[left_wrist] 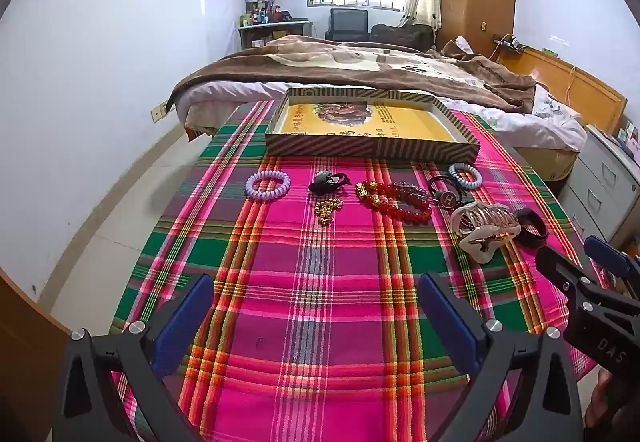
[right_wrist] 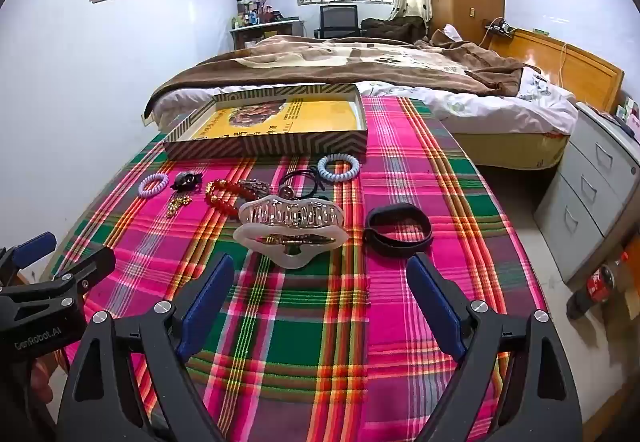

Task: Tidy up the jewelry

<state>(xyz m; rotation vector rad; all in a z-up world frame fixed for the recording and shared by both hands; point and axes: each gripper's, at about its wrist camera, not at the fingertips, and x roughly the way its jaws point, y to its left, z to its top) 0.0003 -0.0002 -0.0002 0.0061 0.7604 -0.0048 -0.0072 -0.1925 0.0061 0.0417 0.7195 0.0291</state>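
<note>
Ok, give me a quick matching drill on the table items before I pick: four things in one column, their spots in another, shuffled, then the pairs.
Things:
1. lilac spiral hair tie
2. black wrist band
3. red bead bracelet
4. striped shallow box

Places:
A. far edge of the plaid cloth, behind the row
B. left end of the row
C. right end, beside the large clear claw hair clip
D. middle of the row

Pairs: 1-B, 2-C, 3-D, 4-A

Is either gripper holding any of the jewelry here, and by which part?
Nothing is held. The left gripper and right gripper both hover with jaws open over the plaid cloth.
</note>
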